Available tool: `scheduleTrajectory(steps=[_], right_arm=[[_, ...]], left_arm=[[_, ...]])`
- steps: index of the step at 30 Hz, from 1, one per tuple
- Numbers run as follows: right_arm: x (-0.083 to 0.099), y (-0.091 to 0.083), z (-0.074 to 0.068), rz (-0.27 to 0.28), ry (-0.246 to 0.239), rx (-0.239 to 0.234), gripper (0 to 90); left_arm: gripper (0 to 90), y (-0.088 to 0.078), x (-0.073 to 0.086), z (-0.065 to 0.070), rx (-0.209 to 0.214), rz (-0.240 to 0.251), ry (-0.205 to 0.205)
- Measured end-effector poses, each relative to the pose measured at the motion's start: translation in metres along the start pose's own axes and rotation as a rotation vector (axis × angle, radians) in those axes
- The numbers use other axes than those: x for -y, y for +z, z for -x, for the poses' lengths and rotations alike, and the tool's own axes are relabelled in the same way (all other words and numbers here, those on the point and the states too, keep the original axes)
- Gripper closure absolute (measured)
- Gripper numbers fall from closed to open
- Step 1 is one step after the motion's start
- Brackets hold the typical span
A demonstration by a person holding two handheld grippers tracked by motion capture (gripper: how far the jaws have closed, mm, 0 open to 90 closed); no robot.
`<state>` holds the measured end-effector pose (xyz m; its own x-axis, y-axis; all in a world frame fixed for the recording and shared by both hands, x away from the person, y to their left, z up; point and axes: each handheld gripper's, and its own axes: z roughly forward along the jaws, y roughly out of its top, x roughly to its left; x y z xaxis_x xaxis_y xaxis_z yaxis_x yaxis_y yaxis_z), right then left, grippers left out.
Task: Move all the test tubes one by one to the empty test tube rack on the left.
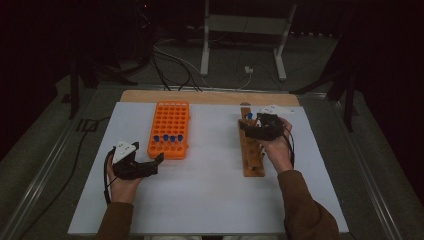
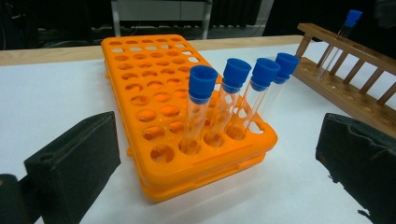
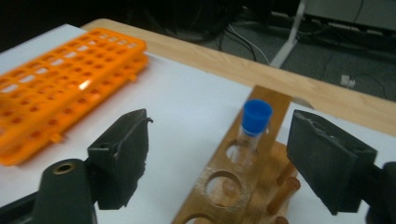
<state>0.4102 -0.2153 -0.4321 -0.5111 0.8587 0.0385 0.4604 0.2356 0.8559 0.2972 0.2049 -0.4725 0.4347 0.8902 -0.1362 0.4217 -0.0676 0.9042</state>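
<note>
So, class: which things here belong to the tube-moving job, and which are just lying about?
In the job: orange rack, its four blue-capped tubes, wooden rack, its single tube, right gripper, left gripper.
Lying about: floor cables, white stand.

Bare white mat point(image 1: 210, 185) lies open between orange rack point(image 1: 170, 129) and wooden rack point(image 1: 248, 150).

High view dim overall, room behind near black; white counter point(image 1: 210, 180) is the brightest patch, evenly lit from above, soft shadows only. Left gripper view brighter, sharp on the orange rack point(image 2: 154, 93) ahead of the jaws; jaws soft, slight glare on the tubes point(image 2: 233, 102). Right gripper view grainy, rack point(image 3: 56, 84) blurred, tube point(image 3: 254, 126) between the jaws soft, edges stretched.
</note>
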Motion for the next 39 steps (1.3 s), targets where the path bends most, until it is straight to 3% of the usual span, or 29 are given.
scheduleTrajectory(steps=[4, 11, 23, 39], right_arm=[[0.005, 0.011, 0.009, -0.026, 0.040, 0.022, 31.1], [0.010, 0.024, 0.016, -0.038, 0.082, 0.045, 56.2], [0.011, 0.033, 0.012, -0.035, 0.046, 0.083, 76.1], [0.004, 0.016, 0.009, 0.022, 0.026, 0.076, 77.0]], left_arm=[[0.6, 0.000, 0.000, 0.000, -0.003, -0.006, -0.001], [0.6, 0.001, 0.001, -0.001, -0.005, -0.010, -0.010], [0.6, 0.001, 0.001, -0.001, -0.004, -0.011, -0.018], [0.6, 0.002, 0.002, -0.001, 0.000, -0.018, -0.014]])
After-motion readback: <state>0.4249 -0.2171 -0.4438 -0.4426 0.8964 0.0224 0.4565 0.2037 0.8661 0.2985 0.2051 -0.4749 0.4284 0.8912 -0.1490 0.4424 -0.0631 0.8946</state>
